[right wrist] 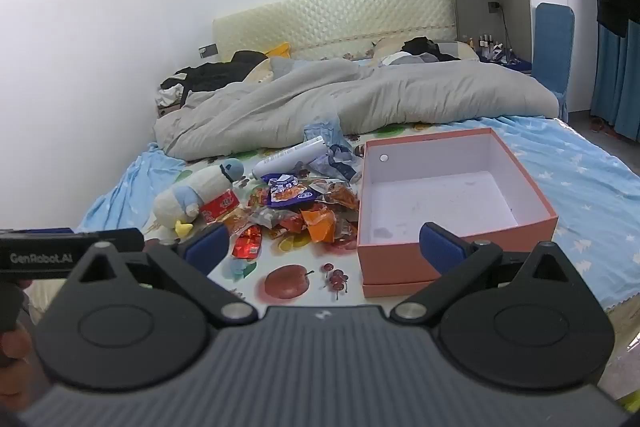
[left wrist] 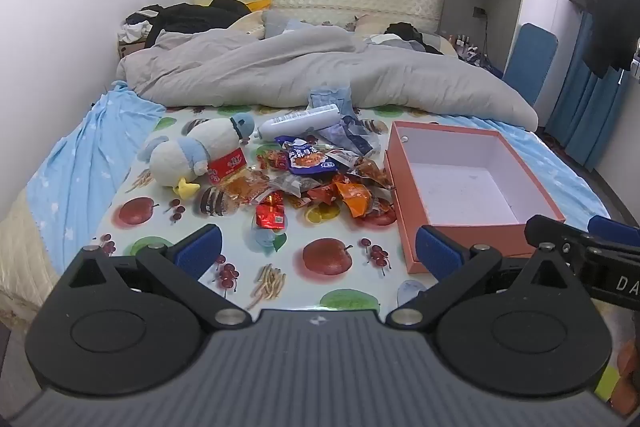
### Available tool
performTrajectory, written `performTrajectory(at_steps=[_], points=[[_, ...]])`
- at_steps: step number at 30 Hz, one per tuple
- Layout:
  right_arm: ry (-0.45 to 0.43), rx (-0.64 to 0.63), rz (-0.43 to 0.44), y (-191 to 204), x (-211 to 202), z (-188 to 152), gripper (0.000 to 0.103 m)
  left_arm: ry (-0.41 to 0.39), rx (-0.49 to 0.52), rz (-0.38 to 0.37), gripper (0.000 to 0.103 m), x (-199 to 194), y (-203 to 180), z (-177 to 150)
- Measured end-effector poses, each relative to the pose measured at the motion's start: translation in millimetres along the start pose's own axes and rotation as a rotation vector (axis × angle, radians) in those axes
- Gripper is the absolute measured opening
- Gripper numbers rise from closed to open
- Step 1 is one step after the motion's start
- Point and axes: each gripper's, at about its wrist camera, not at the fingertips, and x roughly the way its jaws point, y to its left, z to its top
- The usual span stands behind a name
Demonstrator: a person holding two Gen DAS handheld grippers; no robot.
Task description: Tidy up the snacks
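While a grey duvet (left wrist: 320,71) covers the far end of the bed, an empty pink box (left wrist: 472,187) sits right of the snack pile (left wrist: 312,179), with a plush penguin (left wrist: 196,151) at the pile's left. Both the left gripper (left wrist: 318,251) and right gripper (right wrist: 324,247) hover nearside, jaws wide, holding nothing.

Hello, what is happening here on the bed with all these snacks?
A person holds two grippers over the bed, sorting snacks. The left gripper and right gripper are both open and hold nothing. A pile of snack packets lies beside a plush toy. The pink box next to the pile is empty, so nothing is packed yet.
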Motion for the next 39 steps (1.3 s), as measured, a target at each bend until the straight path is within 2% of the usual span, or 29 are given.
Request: performTrajectory(at_steps=[25,39], points=[[-0.009,-0.01,-0.017,2.4,-4.4,-0.7,0.103,-0.012,0.021,0.016,0.103,-1.4,-2.5,2.4],[0.011,-0.016,0.0,8.2,1.6,-1.6,0.103,-0.014,0.01,0.026,0.103,-10.6,3.8,1.5]])
